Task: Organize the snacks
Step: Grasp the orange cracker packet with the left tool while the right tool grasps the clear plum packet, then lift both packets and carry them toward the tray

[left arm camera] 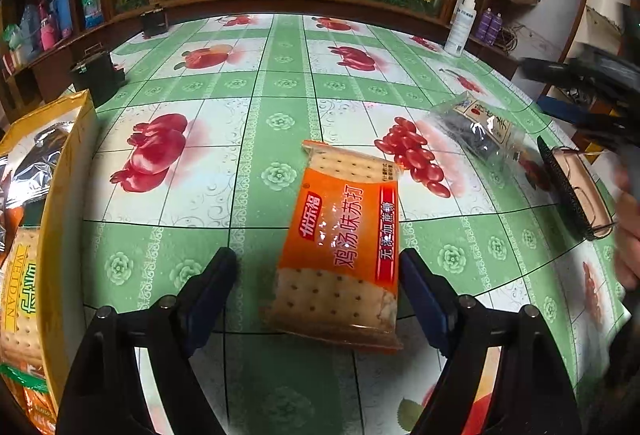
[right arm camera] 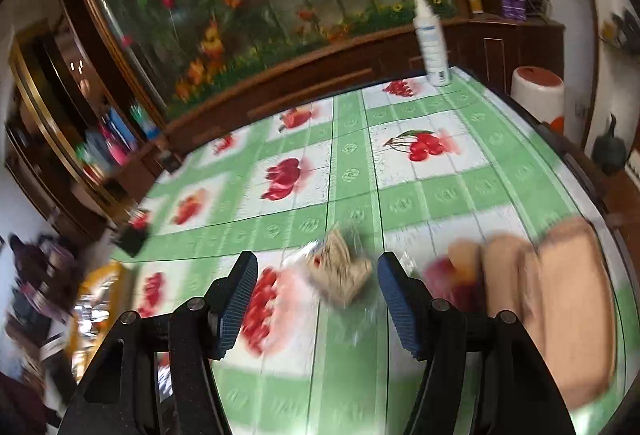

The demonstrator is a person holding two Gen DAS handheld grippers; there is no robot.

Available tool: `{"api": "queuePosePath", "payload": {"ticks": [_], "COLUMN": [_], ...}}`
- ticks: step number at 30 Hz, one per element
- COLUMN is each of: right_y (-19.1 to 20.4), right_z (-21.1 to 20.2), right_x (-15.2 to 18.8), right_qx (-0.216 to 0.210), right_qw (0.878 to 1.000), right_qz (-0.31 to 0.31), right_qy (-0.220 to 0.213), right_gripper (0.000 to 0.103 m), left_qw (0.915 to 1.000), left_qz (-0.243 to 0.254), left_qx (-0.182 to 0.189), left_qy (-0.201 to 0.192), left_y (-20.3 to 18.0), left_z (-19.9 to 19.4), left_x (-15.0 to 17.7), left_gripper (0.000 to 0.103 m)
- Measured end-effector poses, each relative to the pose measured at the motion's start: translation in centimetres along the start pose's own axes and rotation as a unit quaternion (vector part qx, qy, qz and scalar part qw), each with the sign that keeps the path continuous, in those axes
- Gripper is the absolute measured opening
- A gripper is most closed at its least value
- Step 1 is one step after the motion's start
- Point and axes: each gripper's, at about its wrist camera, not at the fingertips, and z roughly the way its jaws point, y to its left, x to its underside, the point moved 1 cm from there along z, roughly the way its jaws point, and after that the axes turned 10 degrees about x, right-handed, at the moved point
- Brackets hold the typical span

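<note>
cracker pack: orange soda-cracker pack flat on the green fruit-print tablecloth, lying between the left gripper's fingers, nearer the right-hand one

long axis: runs away from the cam, roughly along the fingers and tilted a bit, so the jaws would close across its short width

left claw: spread wide, pads not touching the pack, nothing held

right claw: right gripper also spread, empty; a small clear-wrapped dark snack sits on the cloth between/just past its tips, too blurred to say if anything touches

nearer hand: left for the crackers, right for the dark snack, imo

yellow box: box w/ packs already in it, at the left edge, near the crackers; prob where they go

view diff: left cam is sharp, shows the dark snack and the box contents; right cam is smeared, box only a yellow blur, cracker pack not visible
</note>
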Motion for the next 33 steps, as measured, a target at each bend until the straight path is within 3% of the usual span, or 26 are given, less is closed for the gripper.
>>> {"api": "queuePosePath", "payload": {"ticks": [6,10,13,15,18,19,20,24,33], "right_y": [2.7,4.6,5.0,4.6,3.4,3.4,3.4,4.4,8.6], "right_z": [6.5,8.5,8.6,8.0,7.0,6.7,6.2,3.5,-0.3], "right_x": [-1.5,0.3,2.3,3.2,3.6,3.8,4.1,5.8,8.5], "right_qx": [0.053,0.100,0.136,0.135,0.123,0.121,0.113,0.067,-0.001], "right_qw": [0.992,0.967,0.950,0.952,0.965,0.968,0.972,0.987,0.994], "right_qz": [-0.102,-0.216,-0.268,-0.266,-0.220,-0.208,-0.190,-0.126,-0.104], "right_qy": [0.050,0.088,0.088,0.075,0.076,0.075,0.073,0.073,0.034], "right_gripper": [0.069,0.074,0.074,0.071,0.060,0.057,0.056,0.056,0.057], "left_qw": [1.0000,0.9998,0.9994,0.9993,0.9996,0.9996,0.9994,0.9993,0.9990], "left_qz": [0.000,0.003,-0.004,-0.007,-0.014,-0.016,-0.015,-0.022,-0.034], "left_qx": [-0.005,-0.021,-0.034,-0.035,-0.024,-0.021,-0.027,-0.028,-0.013], "left_qy": [0.001,0.006,0.007,0.006,-0.001,-0.007,-0.012,-0.014,-0.027], "left_y": [0.1,0.2,0.7,1.0,1.3,1.4,1.5,1.9,2.2], "left_z": [0.0,0.4,0.8,0.8,0.5,0.3,0.0,-0.2,-1.4], "left_x": [0.0,-0.3,-0.7,-0.8,-0.8,-0.8,-0.8,-0.8,-0.5], "left_gripper": [0.082,0.089,0.092,0.092,0.087,0.067,0.053,0.052,0.052]}}
